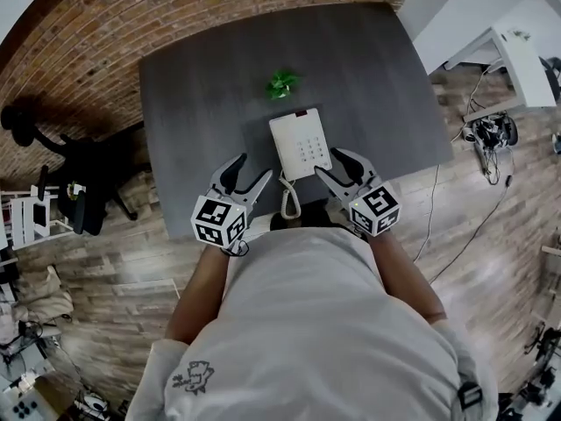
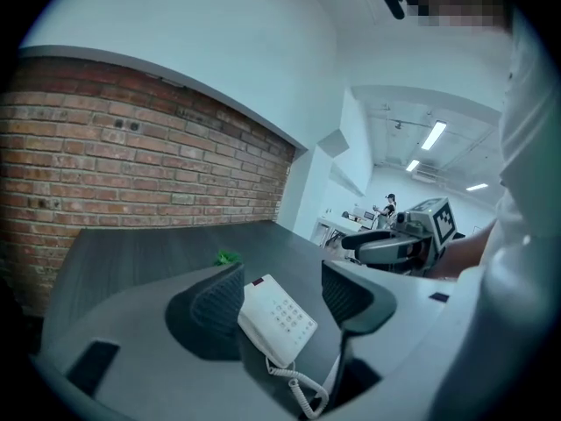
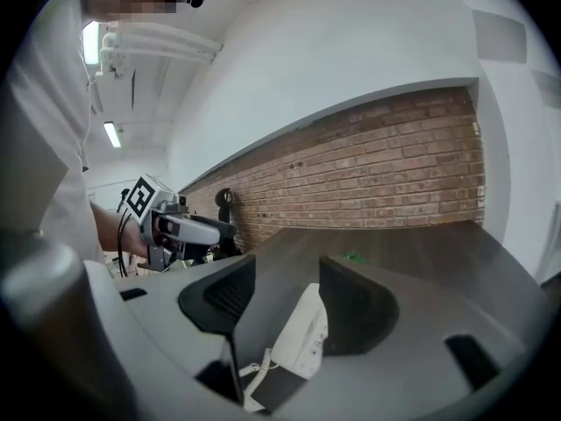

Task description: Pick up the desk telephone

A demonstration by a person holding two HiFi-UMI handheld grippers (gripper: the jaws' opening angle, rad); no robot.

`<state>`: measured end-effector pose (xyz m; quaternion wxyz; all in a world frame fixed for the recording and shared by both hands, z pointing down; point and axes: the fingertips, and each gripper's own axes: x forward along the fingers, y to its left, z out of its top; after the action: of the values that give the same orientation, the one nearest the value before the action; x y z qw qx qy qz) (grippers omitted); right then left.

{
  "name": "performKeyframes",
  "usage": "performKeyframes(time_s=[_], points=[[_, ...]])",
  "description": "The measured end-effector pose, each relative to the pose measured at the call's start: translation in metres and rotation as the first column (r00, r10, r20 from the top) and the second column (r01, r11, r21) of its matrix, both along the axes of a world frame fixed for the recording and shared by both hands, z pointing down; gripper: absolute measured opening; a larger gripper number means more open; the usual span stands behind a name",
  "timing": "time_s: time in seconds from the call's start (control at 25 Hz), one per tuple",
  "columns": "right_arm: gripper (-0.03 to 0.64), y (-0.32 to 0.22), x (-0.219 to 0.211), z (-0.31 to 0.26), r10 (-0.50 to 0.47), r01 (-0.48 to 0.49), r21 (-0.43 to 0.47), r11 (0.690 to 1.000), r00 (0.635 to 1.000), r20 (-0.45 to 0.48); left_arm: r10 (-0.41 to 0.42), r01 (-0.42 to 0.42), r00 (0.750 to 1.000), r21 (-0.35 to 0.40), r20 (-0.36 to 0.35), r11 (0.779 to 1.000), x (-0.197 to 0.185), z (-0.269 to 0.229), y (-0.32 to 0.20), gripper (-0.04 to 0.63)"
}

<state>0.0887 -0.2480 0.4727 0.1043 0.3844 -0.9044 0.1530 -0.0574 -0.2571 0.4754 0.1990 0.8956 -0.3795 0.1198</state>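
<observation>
Phone (image 1: pixel 300 145) lies flat on the surface (image 1: pixel 210 86); left hand-held gripper (image 1: pixel 252 170) and right hand-held gripper (image 1: pixel 329 163), both spread and empty, should flank its sides, squeezing evenly.

Dark grey table (image 1: pixel 202 103), small green plant (image 1: pixel 282 83), brick wall (image 1: pixel 175 7), wooden floor (image 1: pixel 114 244)

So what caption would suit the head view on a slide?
Person's left gripper and right gripper, both open, poised beside a white desk telephone on a grey table.
</observation>
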Motion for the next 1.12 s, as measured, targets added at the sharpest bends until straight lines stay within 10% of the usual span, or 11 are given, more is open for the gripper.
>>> performKeyframes(time_s=[1.12], points=[[0.189,-0.061,0.061,0.152,-0.236,0.219,-0.381,0.898,0.972,0.003,-0.059,0.070,0.997,-0.410,0.039,0.909,0.059,0.165,-0.025,0.295]])
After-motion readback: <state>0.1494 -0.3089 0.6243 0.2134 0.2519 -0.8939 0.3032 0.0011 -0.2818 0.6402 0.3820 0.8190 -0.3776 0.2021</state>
